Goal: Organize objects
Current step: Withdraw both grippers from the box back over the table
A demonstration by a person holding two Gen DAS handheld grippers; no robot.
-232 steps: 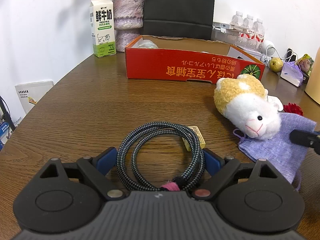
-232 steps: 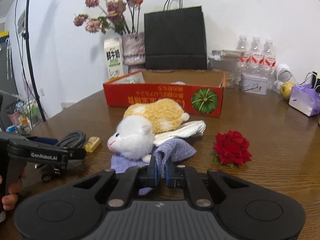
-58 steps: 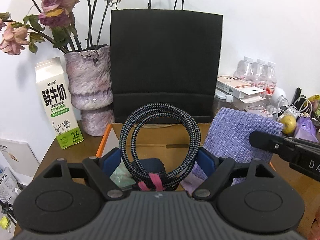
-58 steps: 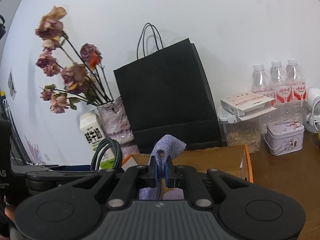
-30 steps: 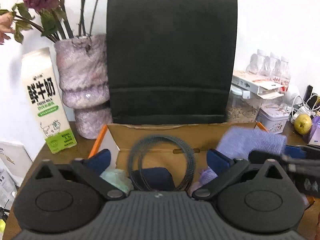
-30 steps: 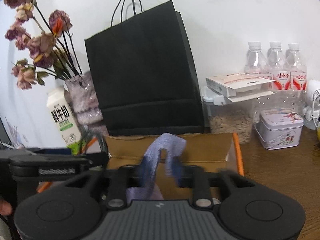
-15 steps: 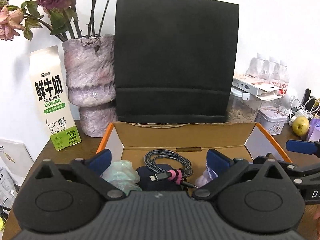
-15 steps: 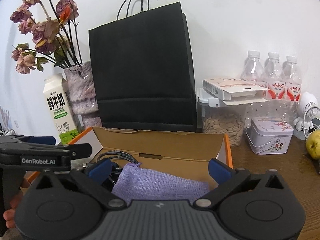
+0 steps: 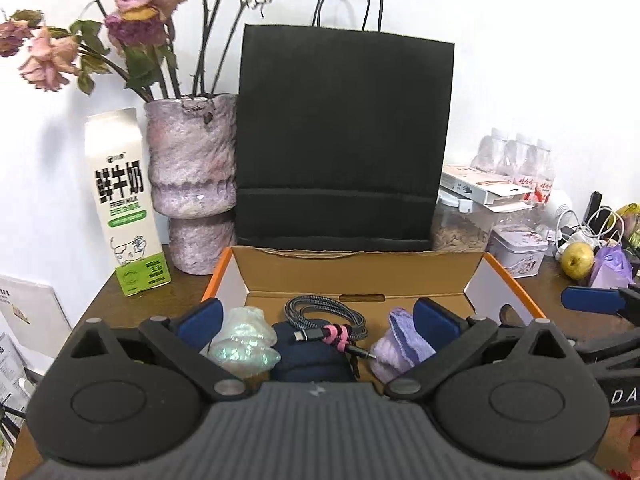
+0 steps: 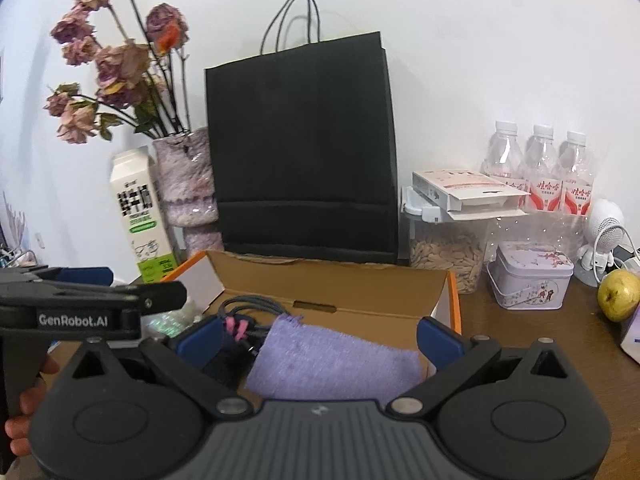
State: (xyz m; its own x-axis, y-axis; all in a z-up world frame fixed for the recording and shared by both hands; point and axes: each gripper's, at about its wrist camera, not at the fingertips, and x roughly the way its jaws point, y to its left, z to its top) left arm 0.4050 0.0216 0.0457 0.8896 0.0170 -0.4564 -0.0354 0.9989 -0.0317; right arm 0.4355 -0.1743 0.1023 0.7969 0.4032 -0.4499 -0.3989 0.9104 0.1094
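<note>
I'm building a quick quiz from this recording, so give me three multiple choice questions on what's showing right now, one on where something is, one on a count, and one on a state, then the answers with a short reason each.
1. Where does the coiled cable lie?
A. inside the cardboard box
B. on the table beside the milk carton
C. clamped in the left tool

2. How many water bottles stand at the wall?
A. one
B. three
C. five

3. What state is the right tool in?
A. shut on the purple cloth
B. shut on nothing
C. open, holding nothing

Answers:
1. A: the cable rests in the box, on a dark blue item, and the left tool's pads stand wide on either side of it.
2. B: the right wrist view shows three capped bottles in a row.
3. C: its blue pads stand far apart, and the cloth lies loose in the box.
</note>
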